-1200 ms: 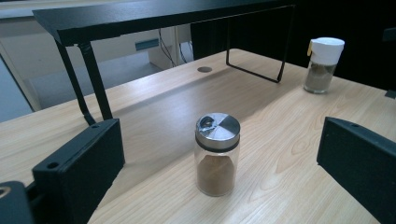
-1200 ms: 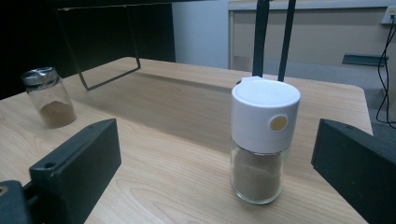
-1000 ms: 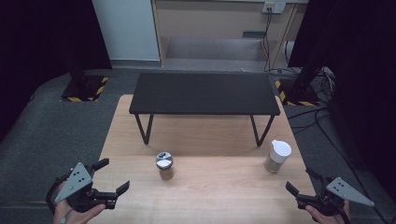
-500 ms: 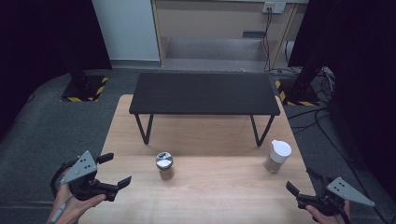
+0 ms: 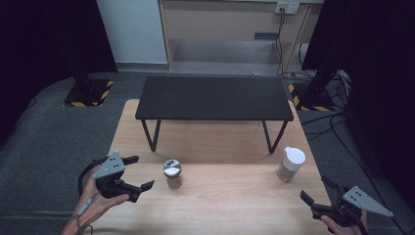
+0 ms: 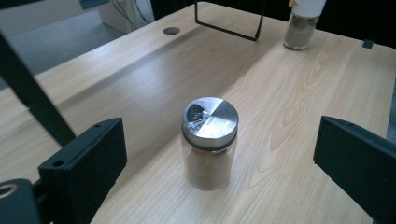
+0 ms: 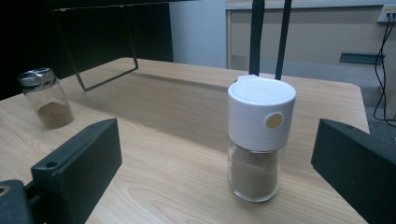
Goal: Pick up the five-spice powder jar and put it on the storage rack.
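A small glass jar with a metal lid [image 5: 172, 172] [image 6: 209, 142] holds brown powder and stands upright on the wooden table [image 5: 230, 196]. My left gripper [image 5: 141, 172] [image 6: 219, 156] is open just left of it, jaws wide on either side of the jar and a little short of it. To the right stands a glass jar with a white cap [image 5: 290, 164] [image 7: 259, 144], also with brown powder. My right gripper [image 5: 314, 188] [image 7: 215, 158] is open near the table's front right corner, facing that jar and apart from it.
A low black metal stand [image 5: 215, 98] on thin legs occupies the far half of the table. The right gripper view has the metal-lid jar [image 7: 46, 98] far left; the left gripper view has the white-capped jar [image 6: 302, 23] at top right. Grey floor surrounds the table.
My left gripper has moved forward and to the right, closing in on the metal-lid jar. The right gripper and both jars have stayed in place.
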